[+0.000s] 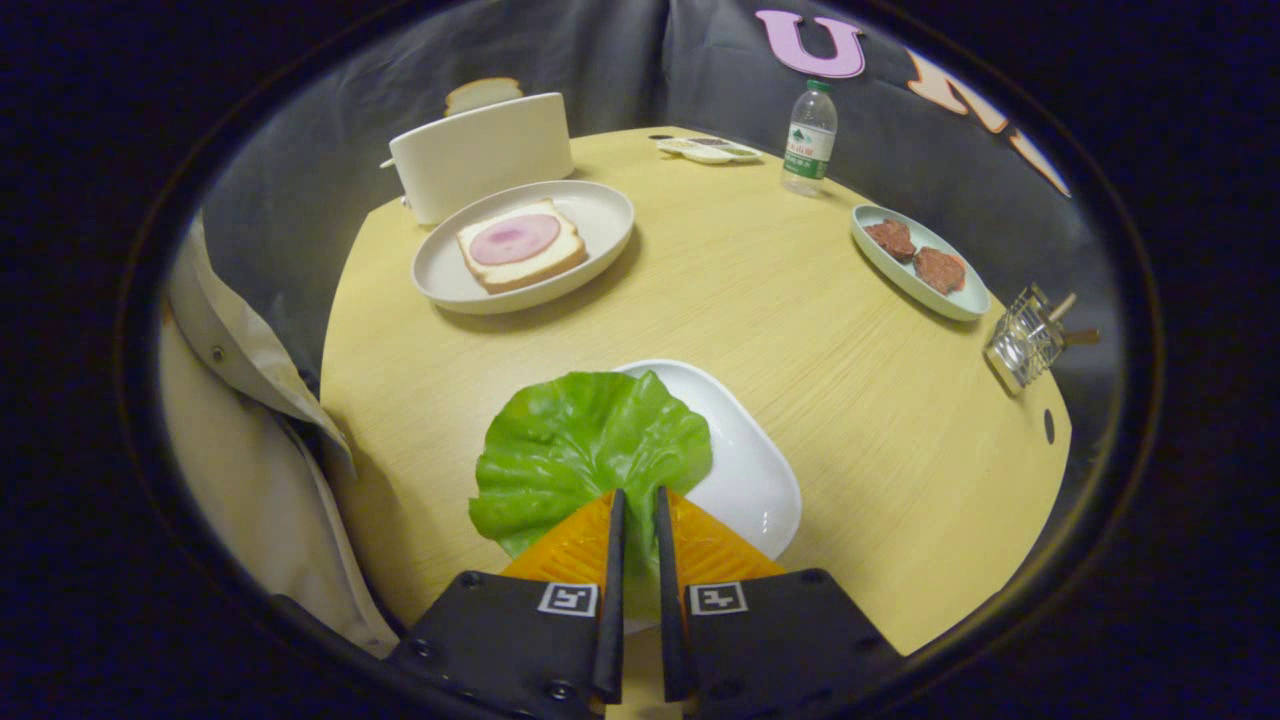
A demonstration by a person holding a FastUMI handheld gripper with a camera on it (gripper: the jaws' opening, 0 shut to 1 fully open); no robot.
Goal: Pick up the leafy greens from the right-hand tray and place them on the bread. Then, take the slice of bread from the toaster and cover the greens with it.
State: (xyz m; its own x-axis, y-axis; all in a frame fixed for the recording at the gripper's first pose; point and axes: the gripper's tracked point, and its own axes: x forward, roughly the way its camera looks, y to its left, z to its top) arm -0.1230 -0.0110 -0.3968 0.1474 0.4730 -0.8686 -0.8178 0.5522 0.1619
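My gripper [640, 497] is shut on the near edge of a green lettuce leaf [585, 450], both fingers pressing on it. The leaf hangs lifted over the left part of a white tray [750, 460] just ahead of the fingers. Far beyond, a slice of bread topped with a pink ham round [520, 243] lies on a round white plate [600, 215]. Behind that plate stands a white toaster [485, 155] with a bread slice [482, 94] sticking out of its top.
A person's pale sleeve [250, 420] is at the table's left edge. A pale blue tray with two meat patties [918, 260] lies on the right, a wire holder [1025, 340] beside it. A water bottle [810, 140] and a small flat tray [708, 150] stand at the back.
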